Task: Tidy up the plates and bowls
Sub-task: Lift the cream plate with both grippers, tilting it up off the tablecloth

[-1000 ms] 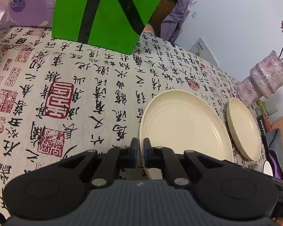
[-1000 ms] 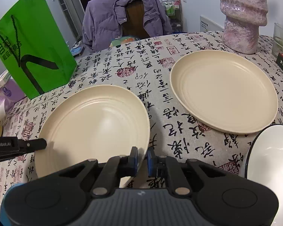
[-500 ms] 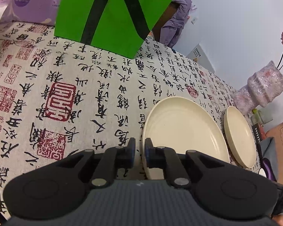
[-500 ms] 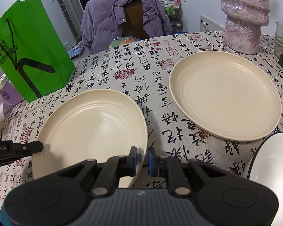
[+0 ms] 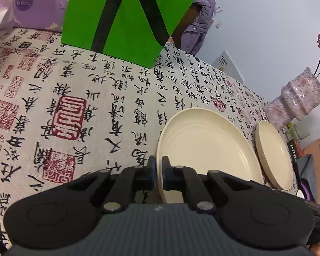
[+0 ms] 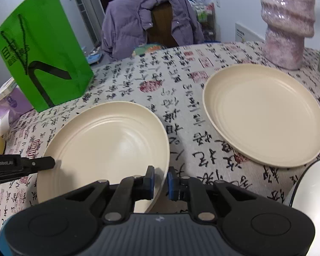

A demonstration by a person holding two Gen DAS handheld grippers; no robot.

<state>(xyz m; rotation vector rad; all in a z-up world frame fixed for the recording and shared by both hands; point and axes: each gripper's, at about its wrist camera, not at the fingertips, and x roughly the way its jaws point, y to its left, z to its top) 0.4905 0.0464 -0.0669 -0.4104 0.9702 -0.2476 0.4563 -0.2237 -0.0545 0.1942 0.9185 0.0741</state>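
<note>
The near plate [image 6: 108,140] sits on the tablecloth [image 5: 96,98] between the green bag [image 6: 42,53] and the second plate [image 6: 264,113], and you've got it from both sides. Your left gripper [image 5: 157,175] is pinched tight on its rim. Your right gripper [image 6: 160,180] straddles the opposite rim, with a sliver of gap outside the edge, so I can't tell whether it grips firmly. Squeeze both evenly, lift level, and carry it toward the second plate beside the pink vase [image 6: 288,21]. Centre it before lowering. Watch the white bowl [image 6: 309,187] at your right: don't clip it.
</note>
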